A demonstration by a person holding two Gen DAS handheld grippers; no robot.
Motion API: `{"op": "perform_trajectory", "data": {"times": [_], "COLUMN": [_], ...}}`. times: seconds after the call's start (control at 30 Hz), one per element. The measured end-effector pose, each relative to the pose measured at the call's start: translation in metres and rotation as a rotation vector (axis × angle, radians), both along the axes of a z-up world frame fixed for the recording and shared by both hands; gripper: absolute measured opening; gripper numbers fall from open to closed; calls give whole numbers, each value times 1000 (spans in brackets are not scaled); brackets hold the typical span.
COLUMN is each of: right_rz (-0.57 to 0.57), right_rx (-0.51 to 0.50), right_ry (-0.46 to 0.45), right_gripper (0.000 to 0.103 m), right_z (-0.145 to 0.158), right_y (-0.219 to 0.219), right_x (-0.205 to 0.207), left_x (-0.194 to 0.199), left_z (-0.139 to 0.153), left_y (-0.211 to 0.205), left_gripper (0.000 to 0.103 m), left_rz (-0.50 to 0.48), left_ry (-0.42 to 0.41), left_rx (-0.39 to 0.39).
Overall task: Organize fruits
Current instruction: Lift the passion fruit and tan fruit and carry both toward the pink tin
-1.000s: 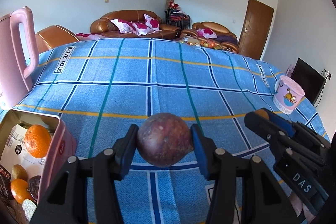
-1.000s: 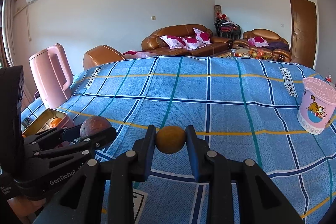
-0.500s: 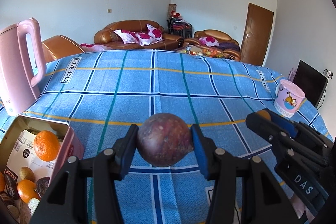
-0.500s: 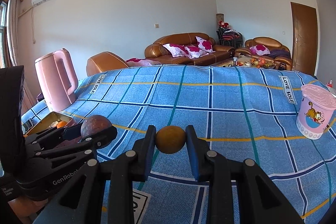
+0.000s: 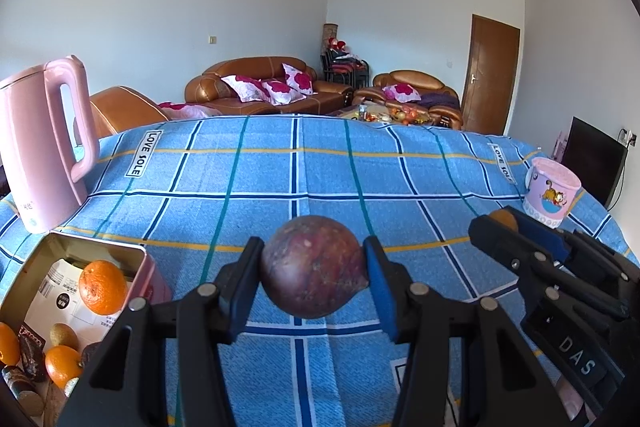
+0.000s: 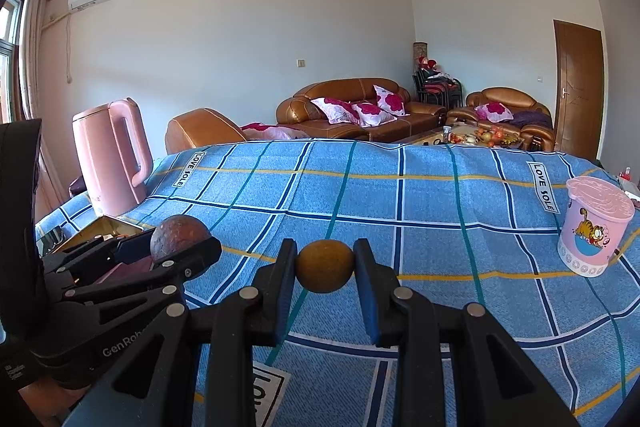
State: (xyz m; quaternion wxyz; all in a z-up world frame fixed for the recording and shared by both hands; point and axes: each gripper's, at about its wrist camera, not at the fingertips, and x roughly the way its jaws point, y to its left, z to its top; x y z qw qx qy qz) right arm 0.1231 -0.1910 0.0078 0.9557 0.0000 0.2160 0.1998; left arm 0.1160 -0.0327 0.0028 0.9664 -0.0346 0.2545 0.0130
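My left gripper (image 5: pixel 314 267) is shut on a round dark purple passion fruit (image 5: pixel 314 265) and holds it above the blue checked tablecloth. My right gripper (image 6: pixel 325 267) is shut on a small yellow-brown fruit (image 6: pixel 325 266), also held above the cloth. The right gripper shows at the right of the left wrist view (image 5: pixel 516 227). The left gripper with its passion fruit (image 6: pixel 180 235) shows at the left of the right wrist view. A pink tin box (image 5: pixel 150 279) at the lower left holds oranges (image 5: pixel 102 286), a kiwi and packets.
A tall pink kettle (image 5: pixel 44 147) stands at the table's left edge behind the tin. A pink cartoon cup (image 6: pixel 596 227) stands at the right edge. The tablecloth (image 5: pixel 300 167) stretches ahead; sofas and a door lie beyond the table.
Both grippers have risen and tilted up while keeping their fruits. The tin box and kettle have come further into the left wrist view.
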Motion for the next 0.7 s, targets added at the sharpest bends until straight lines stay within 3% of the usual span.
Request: {"op": "perform_trajectory", "data": {"times": [0.7], "right_rz": [3], "right_rx": [32], "right_ry": [-79], "right_gripper": [31], "right_z": [5], "right_y": [-7], "right_x": [-20], "left_x": [-15], "left_z": [7], "left_y": [-5], "left_gripper": [52], "left_rz": [17], "left_ry": [-80], "left_rx": [31]}}
